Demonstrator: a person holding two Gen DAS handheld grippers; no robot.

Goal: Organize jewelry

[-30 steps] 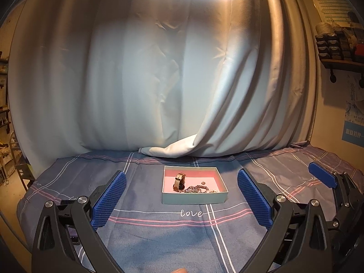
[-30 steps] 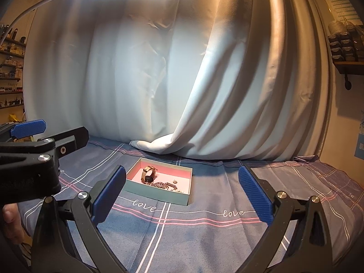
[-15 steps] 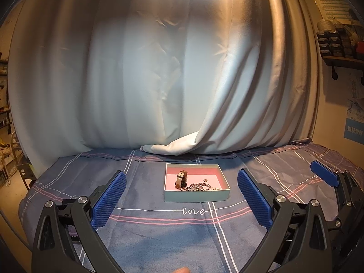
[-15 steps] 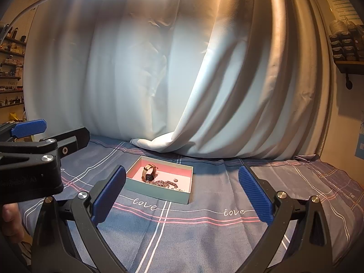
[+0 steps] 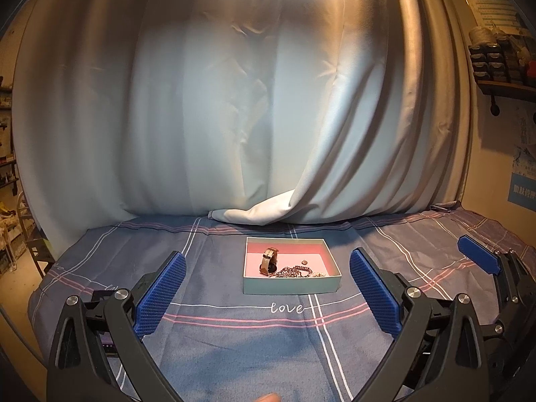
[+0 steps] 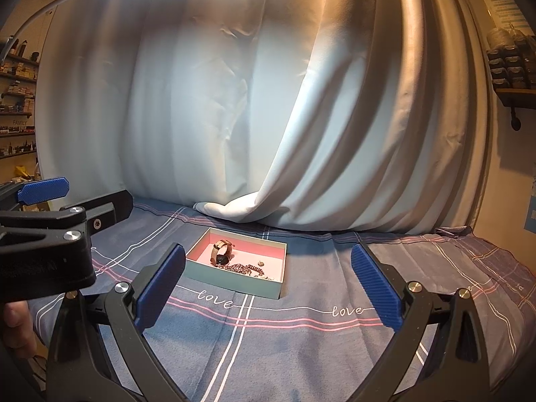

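small charm (image 5: 304, 262): just a speck in the box (image 5: 289, 288), can't tell what it is
chain (image 5: 294, 271): tangled heap, links too fine to make out
hand (image 6: 16, 328): only fingers show, rest cut off at the edge
shelf stuff (image 6: 18, 100): too blurry to tell

Watch (image 5: 269, 260) and beads (image 5: 294, 271) in box (image 5: 290, 284), on cloth (image 5: 234, 335)

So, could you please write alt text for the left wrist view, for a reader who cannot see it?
A shallow teal box with a pink floor sits on a blue plaid cloth, holding a watch, a beaded chain and a small pendant. The open left gripper frames it from the foreground, a pale curtain hanging behind.
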